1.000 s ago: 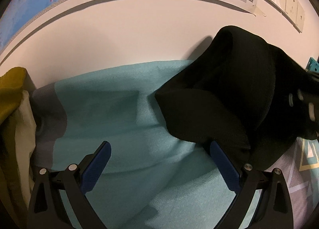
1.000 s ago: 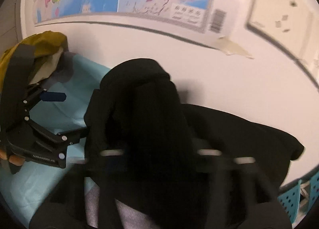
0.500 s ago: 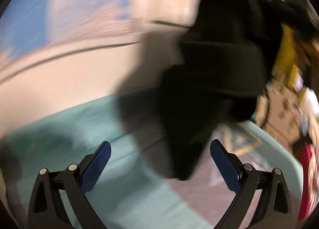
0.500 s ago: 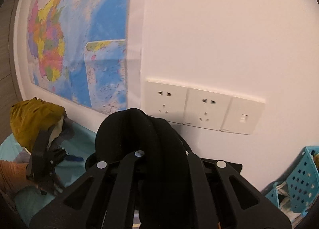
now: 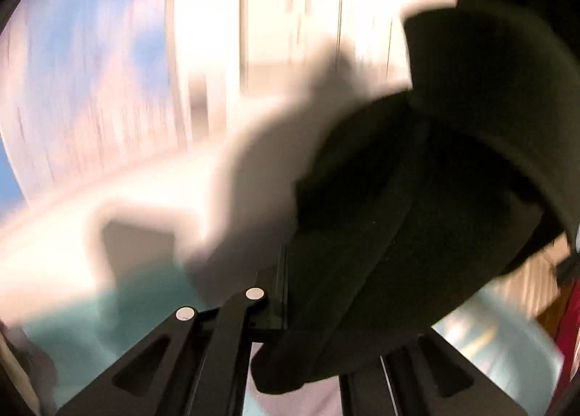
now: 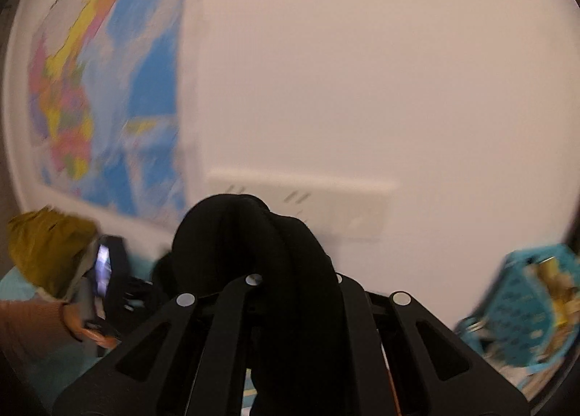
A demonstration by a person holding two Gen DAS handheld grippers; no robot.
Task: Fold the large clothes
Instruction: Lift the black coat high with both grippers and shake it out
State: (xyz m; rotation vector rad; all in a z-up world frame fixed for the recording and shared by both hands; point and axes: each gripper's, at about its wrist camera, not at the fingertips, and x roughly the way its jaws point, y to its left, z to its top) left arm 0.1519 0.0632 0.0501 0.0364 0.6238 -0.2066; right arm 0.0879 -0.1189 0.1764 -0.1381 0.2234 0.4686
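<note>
A black garment (image 6: 261,256) bulges up out of my right gripper (image 6: 290,307), whose jaws are shut on it and hold it up in front of the white wall. In the left wrist view the same black garment (image 5: 417,216) hangs across the right half. My left gripper (image 5: 290,311) has its jaws drawn together on a fold of it; the fingertips are hidden by the cloth. The left view is heavily blurred. The left gripper and the hand holding it show in the right wrist view (image 6: 108,292).
A teal bedspread (image 5: 127,307) lies below. A mustard-yellow garment (image 6: 47,245) is heaped at the left by the wall. A map (image 6: 108,90) and wall sockets (image 6: 308,206) are on the wall. A blue plastic basket (image 6: 525,307) stands at the right.
My left gripper was open and empty over the bedspread; its jaws have now shut on the black garment. Both grippers have swung upward, lifting the garment off the bed.
</note>
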